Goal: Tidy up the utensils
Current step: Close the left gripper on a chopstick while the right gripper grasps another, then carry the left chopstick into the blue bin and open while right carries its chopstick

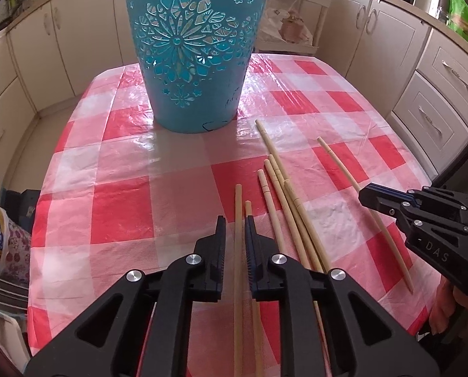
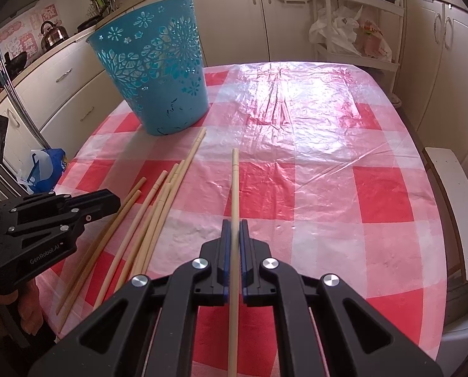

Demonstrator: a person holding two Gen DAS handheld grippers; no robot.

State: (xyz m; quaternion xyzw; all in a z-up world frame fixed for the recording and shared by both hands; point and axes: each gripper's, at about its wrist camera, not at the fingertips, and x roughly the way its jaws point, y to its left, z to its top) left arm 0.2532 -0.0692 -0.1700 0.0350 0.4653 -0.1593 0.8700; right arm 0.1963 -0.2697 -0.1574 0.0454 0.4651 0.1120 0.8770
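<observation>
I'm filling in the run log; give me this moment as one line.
left gripper: open, chopstick between jaws | right gripper: shut on single chopstick | basket: upright

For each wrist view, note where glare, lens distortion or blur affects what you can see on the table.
Left wrist view: fisheye bends the tablecloth edges and cabinets; mild sheen beside the blue basket; chopsticks stay sharp. Right wrist view: strong glare whitens the cloth's far checks; dark vignette at the corners; the chopstick between the right gripper fingers looks soft close to the lens.
</observation>
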